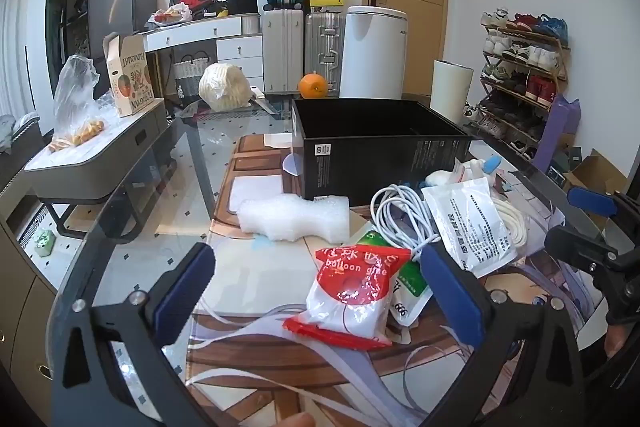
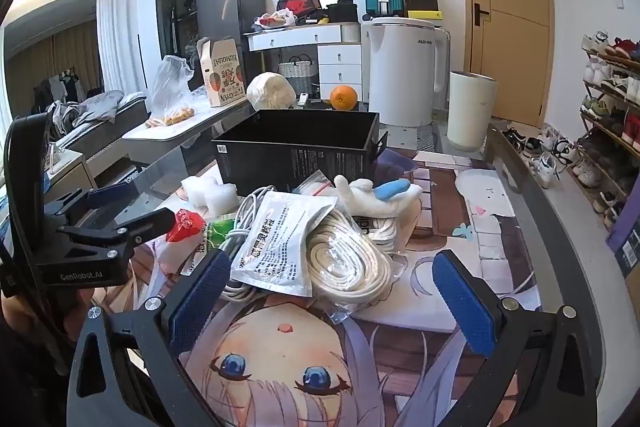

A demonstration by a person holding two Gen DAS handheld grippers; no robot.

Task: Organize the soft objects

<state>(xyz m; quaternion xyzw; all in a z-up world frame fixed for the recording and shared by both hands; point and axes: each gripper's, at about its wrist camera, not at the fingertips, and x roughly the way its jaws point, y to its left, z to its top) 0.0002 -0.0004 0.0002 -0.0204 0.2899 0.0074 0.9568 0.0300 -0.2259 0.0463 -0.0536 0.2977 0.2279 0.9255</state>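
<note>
A glass-topped bench (image 1: 132,227) carries a printed cartoon mat (image 2: 460,283) with a heap of soft things on it. Seen from the left wrist, the left tool (image 1: 320,275) hangs over the near edge, angled downward, both blue pads spread wide and gripping nothing. Between the pads lies a red-and-white balloon glue packet (image 1: 352,291), touched by neither pad. At 11 o'clock from it sits a lump of white bubble wrap (image 1: 296,219). At 1 o'clock from it a coiled white cable (image 1: 396,215) lies partly under a silver foil pouch (image 1: 472,227). An open black box (image 1: 376,147) stands behind the heap, at 12 o'clock.

Seen from the right wrist, the right tool (image 2: 336,291) is likewise released, pads wide apart with nothing between them, hovering over the mat's cartoon face. Just beyond it, at 12 o'clock, a bagged coil of white rope (image 2: 348,263) lies under the edge of the foil pouch. A white plush toy (image 2: 372,199) with a blue part rests behind the rope, just in front of the black box. The left tool shows at 9 o'clock in this view. An orange (image 2: 343,97) sits beyond the box.
</note>
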